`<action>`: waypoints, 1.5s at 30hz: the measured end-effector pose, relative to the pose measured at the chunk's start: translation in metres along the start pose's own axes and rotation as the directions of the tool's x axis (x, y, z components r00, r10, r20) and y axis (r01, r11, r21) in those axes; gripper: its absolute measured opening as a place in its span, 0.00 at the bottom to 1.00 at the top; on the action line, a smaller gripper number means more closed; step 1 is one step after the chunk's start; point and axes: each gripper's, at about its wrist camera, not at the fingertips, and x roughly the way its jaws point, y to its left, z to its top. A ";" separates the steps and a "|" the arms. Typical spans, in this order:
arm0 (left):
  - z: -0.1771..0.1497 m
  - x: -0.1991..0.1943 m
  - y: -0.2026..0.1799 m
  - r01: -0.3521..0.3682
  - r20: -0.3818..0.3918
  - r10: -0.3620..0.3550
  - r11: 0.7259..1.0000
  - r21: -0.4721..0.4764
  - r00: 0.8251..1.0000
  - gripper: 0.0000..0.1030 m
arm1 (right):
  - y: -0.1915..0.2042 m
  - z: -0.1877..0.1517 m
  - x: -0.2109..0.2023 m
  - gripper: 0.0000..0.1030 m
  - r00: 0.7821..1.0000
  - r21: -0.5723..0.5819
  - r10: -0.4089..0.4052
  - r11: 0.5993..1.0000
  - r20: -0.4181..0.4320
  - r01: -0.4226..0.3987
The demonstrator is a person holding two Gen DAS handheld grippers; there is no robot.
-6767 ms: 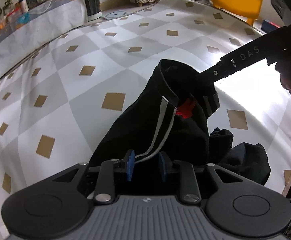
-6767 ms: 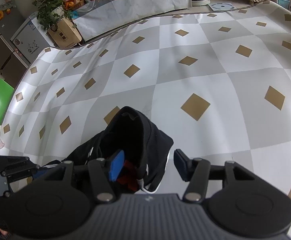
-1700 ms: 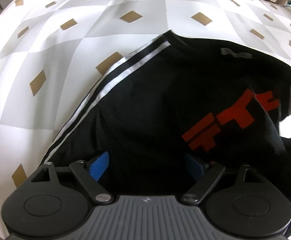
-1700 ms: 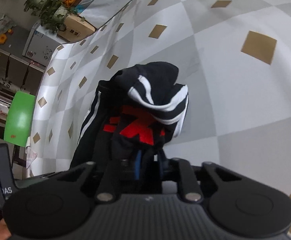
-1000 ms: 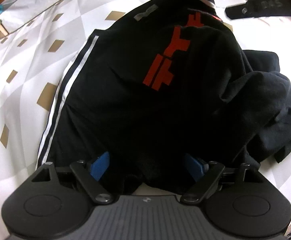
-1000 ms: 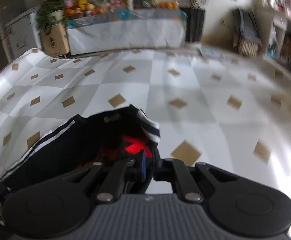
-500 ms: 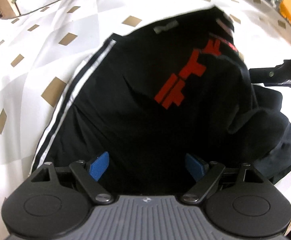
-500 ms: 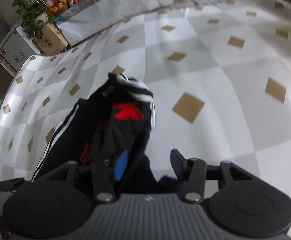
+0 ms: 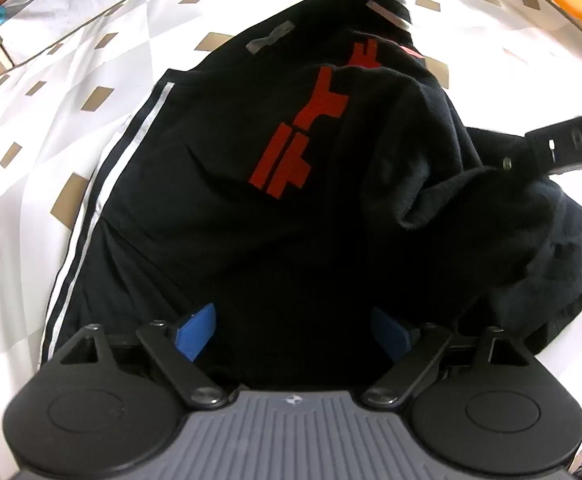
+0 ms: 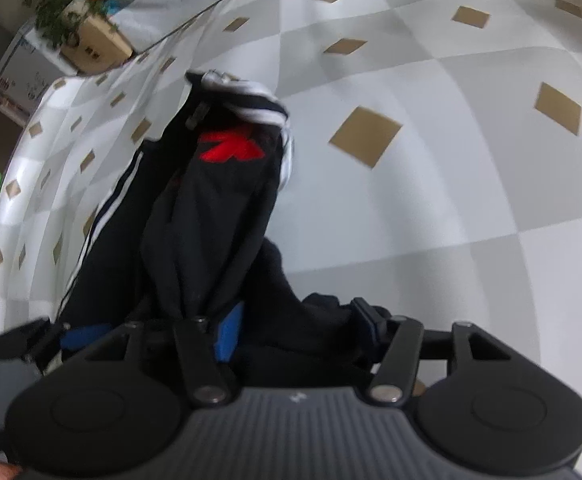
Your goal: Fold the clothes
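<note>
Down at the near edge of the checkered tablecloth (image 10: 471,128), the left tongs (image 9: 291,330) hang spread wide over the hem end of the black track pants (image 9: 231,200), blue pads well apart and pinching nothing, though the cloth does run between them. The right tongs (image 10: 295,330) have just been opening, so they're spread too, with a lump of the black fabric sitting loose between the pads and not squeezed as far as I can see. From the left side you can spot one of the right tongs' fingers (image 9: 563,148) poking in over the bunched-up part.

The pants lie lengthwise on the table, waistband (image 10: 247,96) at the far end, white stripes (image 9: 103,184) along one side, red print (image 9: 311,128) face up. The side by the right tongs is still a rumpled heap, not flat at all.

My read: this looks like the laying-out step, pants dropped on the table and let go, no proper fold made yet. Next move probably means grabbing that crumpled leg and pulling it straight over the other one, and both tongs need a fresh pinch for that. Thick fabric, so it could slip if they only catch a thin edge.
</note>
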 end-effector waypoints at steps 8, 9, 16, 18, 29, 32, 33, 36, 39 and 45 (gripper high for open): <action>0.002 0.014 0.012 0.010 -0.025 -0.011 0.999 -0.040 1.000 0.95 | 0.012 -0.006 -0.003 0.16 1.000 -0.073 -0.023 0.997 0.001 0.023; 0.002 0.015 0.013 0.007 -0.025 -0.008 0.999 -0.036 1.000 0.96 | 0.013 -0.006 -0.005 0.14 0.999 -0.077 -0.031 0.997 0.010 0.031; -0.002 0.020 0.021 0.014 -0.023 -0.015 0.999 -0.040 1.000 1.00 | 0.014 -0.019 -0.038 0.11 0.976 -0.066 -0.171 0.981 0.132 0.181; -0.004 0.020 0.022 0.013 -0.021 -0.014 0.999 -0.042 1.000 1.00 | 0.011 -0.023 -0.050 0.11 0.958 -0.030 -0.226 0.972 0.175 0.235; -0.017 0.020 0.032 -0.027 -0.049 0.023 0.997 -0.078 0.999 1.00 | -0.039 -0.049 -0.099 0.22 0.860 0.257 -0.439 0.890 0.260 0.377; -0.021 0.016 0.028 -0.073 -0.046 0.071 0.997 -0.037 0.996 1.00 | -0.041 -0.058 -0.111 0.37 0.850 0.295 -0.439 0.886 0.291 0.357; -0.023 0.015 0.026 -0.083 -0.048 0.082 0.996 -0.028 0.995 1.00 | -0.039 -0.061 -0.114 0.39 0.843 0.291 -0.444 0.885 0.302 0.362; -0.023 0.011 0.025 -0.097 -0.038 0.096 0.995 -0.032 0.995 0.99 | -0.032 -0.071 -0.127 0.44 0.824 0.298 -0.444 0.888 0.352 0.351; -0.023 0.004 0.028 -0.044 -0.003 0.044 0.996 -0.079 0.999 0.99 | -0.030 -0.080 -0.138 0.46 0.814 0.308 -0.437 0.891 0.382 0.334; -0.034 -0.014 0.010 0.033 0.039 -0.028 0.991 -0.132 0.999 0.99 | -0.021 -0.094 -0.153 0.50 0.797 0.291 -0.431 0.898 0.424 0.330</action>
